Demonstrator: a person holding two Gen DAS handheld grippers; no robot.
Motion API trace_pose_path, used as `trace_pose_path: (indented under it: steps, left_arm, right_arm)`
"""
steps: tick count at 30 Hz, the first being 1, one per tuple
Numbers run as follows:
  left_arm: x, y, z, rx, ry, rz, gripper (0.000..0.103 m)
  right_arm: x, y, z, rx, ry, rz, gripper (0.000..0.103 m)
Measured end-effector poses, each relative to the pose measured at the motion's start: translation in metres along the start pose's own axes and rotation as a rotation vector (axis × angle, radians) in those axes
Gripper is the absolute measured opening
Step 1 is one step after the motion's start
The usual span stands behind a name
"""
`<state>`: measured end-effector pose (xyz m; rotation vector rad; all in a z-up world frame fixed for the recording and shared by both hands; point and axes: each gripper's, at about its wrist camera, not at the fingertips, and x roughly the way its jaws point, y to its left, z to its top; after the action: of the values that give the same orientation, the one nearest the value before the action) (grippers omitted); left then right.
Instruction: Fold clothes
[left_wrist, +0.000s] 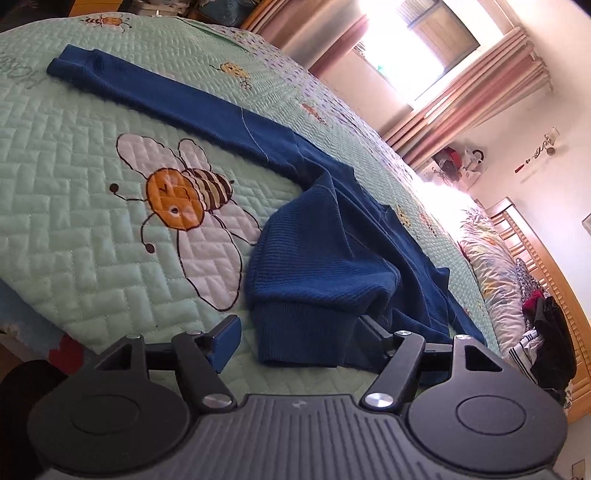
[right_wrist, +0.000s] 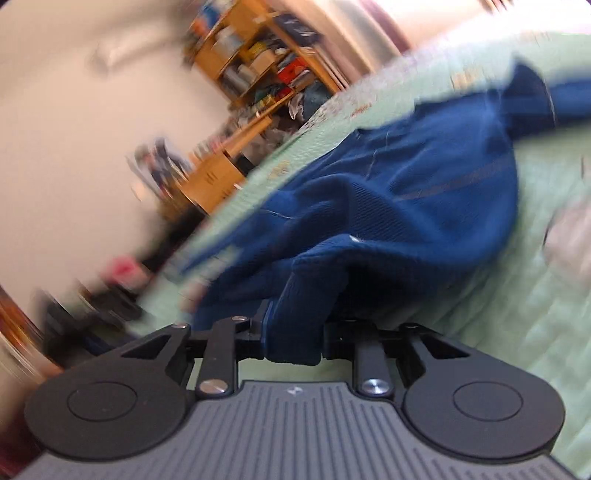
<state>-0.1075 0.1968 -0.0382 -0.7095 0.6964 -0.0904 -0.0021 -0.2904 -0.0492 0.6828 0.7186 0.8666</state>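
- The blue knit sweater (left_wrist: 314, 254) lies on the bed, on a mint green quilt (left_wrist: 74, 229). It's a deep blue with ribbed texture, one sleeve (left_wrist: 166, 92) stretched out flat toward the far side, ending in a ribbed cuff.
- Near end is bunched up and lumpy, with a thick ribbed hem (left_wrist: 295, 332) folded over.
- Left gripper (left_wrist: 299, 334) has its fingers spread wide, hem sitting between them; one blue pad is clear of the cloth, the other is tucked behind a fold.
- Right gripper (right_wrist: 293, 332) is pinching a wad of the sweater (right_wrist: 388, 206), fabric tenting up from the fingers. That view is pretty blurry.
- Big cartoon bee (left_wrist: 181, 199) stitched on the quilt just beside the sweater.
- Curtained window (left_wrist: 424, 48) beyond the bed, wooden shelves (right_wrist: 258, 62) on the other side.
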Motion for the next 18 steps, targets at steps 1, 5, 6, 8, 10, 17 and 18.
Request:
trace_pose_path:
  steps: [1, 5, 6, 8, 10, 17, 18]
  left_arm:
    - [-0.003, 0.002, 0.001, -0.004, -0.009, 0.0, 0.074]
    - [-0.008, 0.009, 0.003, -0.012, -0.03, 0.014, 0.077]
    - [-0.006, 0.009, 0.003, -0.005, -0.026, 0.021, 0.077]
    - [-0.002, 0.008, 0.003, 0.009, -0.019, 0.035, 0.078]
    - [0.0, 0.003, 0.004, 0.057, -0.023, 0.068, 0.08]
    - [0.003, 0.003, 0.013, 0.079, -0.048, 0.137, 0.091]
    - [0.007, 0.003, 0.015, 0.079, -0.04, 0.148, 0.092]
  right_arm:
    - [-0.009, 0.0, 0.0, 0.093, -0.007, 0.069, 0.026]
    - [-0.049, -0.005, -0.012, 0.299, -0.08, 0.273, 0.024]
    - [-0.056, -0.01, -0.016, 0.308, -0.085, 0.246, 0.024]
    - [-0.063, -0.019, -0.025, 0.264, -0.052, 0.094, 0.024]
    - [-0.069, -0.032, -0.036, 0.257, -0.013, -0.045, 0.028]
    - [-0.098, -0.05, -0.062, 0.331, -0.081, -0.061, 0.068]
    - [-0.101, -0.048, -0.06, 0.314, -0.097, -0.059, 0.076]
